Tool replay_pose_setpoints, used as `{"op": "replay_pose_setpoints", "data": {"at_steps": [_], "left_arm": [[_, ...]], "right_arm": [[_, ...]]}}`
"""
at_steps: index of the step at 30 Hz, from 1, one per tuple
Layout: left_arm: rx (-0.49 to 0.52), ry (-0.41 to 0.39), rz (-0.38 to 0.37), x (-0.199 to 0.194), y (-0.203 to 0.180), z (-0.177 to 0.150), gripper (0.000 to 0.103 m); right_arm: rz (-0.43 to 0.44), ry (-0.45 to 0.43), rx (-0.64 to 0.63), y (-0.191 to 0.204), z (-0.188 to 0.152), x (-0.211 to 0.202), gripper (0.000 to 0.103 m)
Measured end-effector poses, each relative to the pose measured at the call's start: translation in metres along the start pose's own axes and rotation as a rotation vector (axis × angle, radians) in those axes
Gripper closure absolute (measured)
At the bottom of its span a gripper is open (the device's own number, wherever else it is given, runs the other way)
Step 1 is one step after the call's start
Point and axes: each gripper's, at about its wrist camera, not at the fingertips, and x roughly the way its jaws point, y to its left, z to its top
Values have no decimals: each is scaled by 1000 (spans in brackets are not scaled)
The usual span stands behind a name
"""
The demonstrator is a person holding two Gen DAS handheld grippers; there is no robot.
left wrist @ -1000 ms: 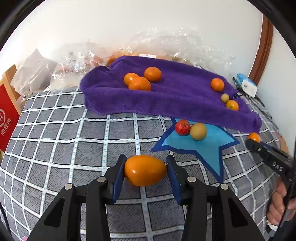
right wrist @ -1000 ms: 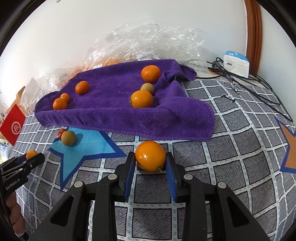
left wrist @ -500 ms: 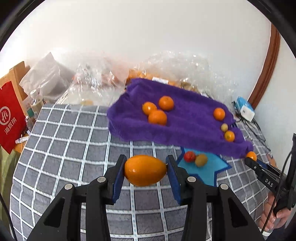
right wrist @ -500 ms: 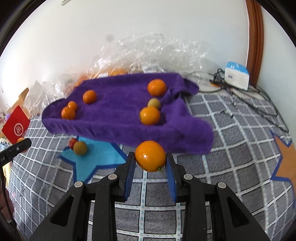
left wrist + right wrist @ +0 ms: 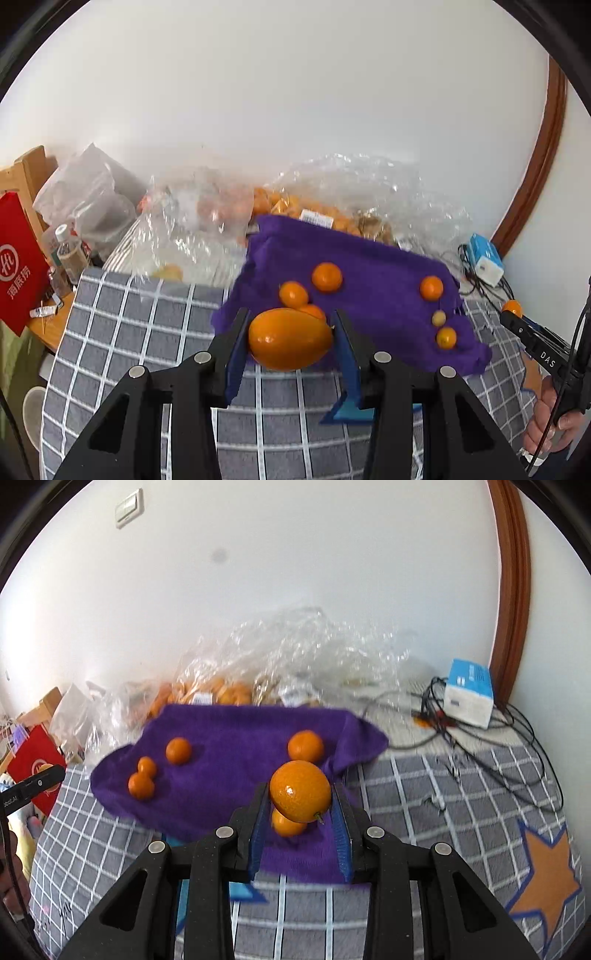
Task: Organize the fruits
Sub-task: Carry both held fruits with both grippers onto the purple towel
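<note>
My left gripper (image 5: 290, 341) is shut on an oval orange fruit (image 5: 290, 343) and holds it high above the checked cloth, just in front of the purple towel (image 5: 369, 266). My right gripper (image 5: 300, 801) is shut on a round orange (image 5: 300, 791), lifted over the towel's (image 5: 236, 734) near edge. Several small oranges lie on the towel, among them one at the back (image 5: 327, 277) and one at the right (image 5: 431, 288). A small greenish fruit (image 5: 438, 318) lies there too. The right gripper's tip with its orange (image 5: 512, 307) shows at the left view's right edge.
Clear plastic bags (image 5: 332, 199) holding more fruit lie behind the towel against the wall. A white and blue box with black cables (image 5: 468, 698) sits at the back right. A red bag (image 5: 18, 258) and a bottle (image 5: 68, 247) stand at the left. The checked tablecloth (image 5: 443, 794) has star patches.
Both grippers have risen and moved forward toward the towel with their fruits held. The blue star patch with the red and green fruits has dropped out of sight behind the fingers.
</note>
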Motion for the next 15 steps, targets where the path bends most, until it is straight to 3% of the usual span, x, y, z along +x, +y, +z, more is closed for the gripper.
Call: {"op": "replay_pose_setpoints", "data": {"at_steps": [9,15], "left_arm": [[-15,1,9,24,3,33,61],[-23,15,4,45,8,42,61]], "right_arm": [[49,12,-3,3,34,39,71],[65,84,-19,10,34,84,71]]}}
